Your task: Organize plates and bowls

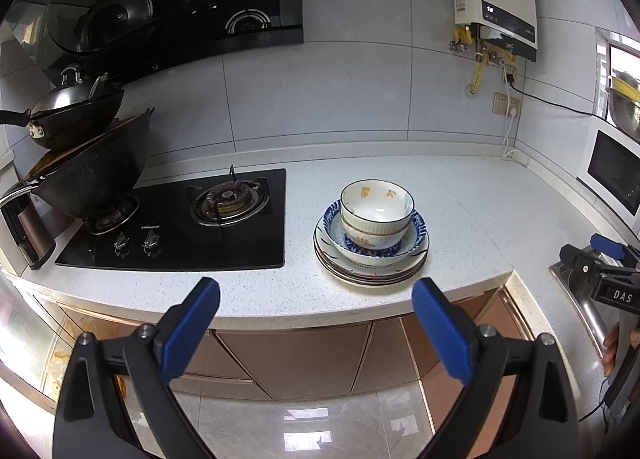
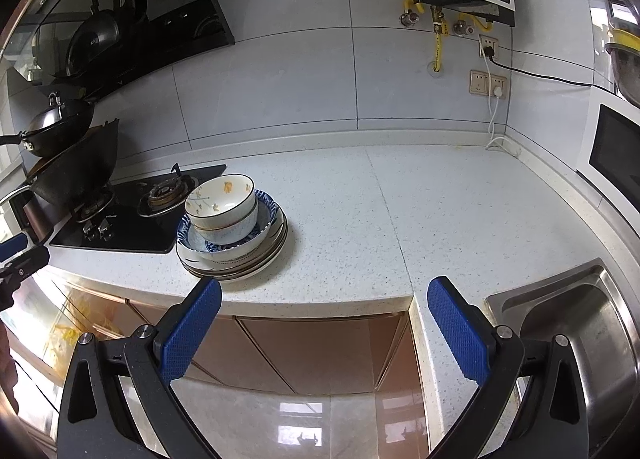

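Dish stack (image 1: 371, 237): two bowls nested in a blue-rimmed bowl on plates, sits on the tabletop (image 1: 460, 215) near its front edge, just right of the hob (image 1: 176, 227). Bare tabletop runs from the stack right to the sink (image 2: 568, 323). Left tool (image 1: 316, 323) and right tool (image 2: 325, 325) both spread apart, empty, off the front edge.

Home kitchen: gas hob (image 1: 176, 219), steel sink (image 2: 572, 331), speckled countertop (image 2: 360, 199).

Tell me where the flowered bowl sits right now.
The flowered bowl tops the stack on the white counter, nested in a blue-rimmed bowl over plates, just right of the gas hob; both grippers are clear of it.
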Motion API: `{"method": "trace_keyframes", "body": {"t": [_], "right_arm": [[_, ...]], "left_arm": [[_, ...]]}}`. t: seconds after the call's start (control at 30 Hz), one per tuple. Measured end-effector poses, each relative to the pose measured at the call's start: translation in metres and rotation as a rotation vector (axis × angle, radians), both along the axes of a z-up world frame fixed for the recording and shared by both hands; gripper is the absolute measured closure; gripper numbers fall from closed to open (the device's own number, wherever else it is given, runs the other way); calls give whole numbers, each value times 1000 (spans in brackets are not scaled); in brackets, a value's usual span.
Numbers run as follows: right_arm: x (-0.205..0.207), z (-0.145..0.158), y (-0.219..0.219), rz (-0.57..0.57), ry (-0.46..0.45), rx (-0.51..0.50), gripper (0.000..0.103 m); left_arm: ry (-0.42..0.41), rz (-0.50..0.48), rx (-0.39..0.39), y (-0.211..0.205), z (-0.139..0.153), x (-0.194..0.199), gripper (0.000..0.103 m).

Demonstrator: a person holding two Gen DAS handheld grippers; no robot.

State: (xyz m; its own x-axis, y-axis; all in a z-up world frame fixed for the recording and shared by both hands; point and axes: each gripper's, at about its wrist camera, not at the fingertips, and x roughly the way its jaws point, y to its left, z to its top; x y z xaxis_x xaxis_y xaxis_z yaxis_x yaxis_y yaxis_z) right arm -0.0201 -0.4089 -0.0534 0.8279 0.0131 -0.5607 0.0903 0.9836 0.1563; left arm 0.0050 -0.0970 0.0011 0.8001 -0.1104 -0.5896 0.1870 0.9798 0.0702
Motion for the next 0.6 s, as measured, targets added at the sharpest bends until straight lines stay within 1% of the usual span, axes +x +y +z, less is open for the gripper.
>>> {"method": "trace_keyframes", "body": {"t": [0.17, 0.6], "right_arm": [[1, -1, 3, 18, 4, 1, 1], [0, -1, 11, 54, 5, -2, 1]], "left_arm": [[7, 17, -11, 8, 0, -1, 5], [4, 25, 5, 14, 2, -9, 5]]}}
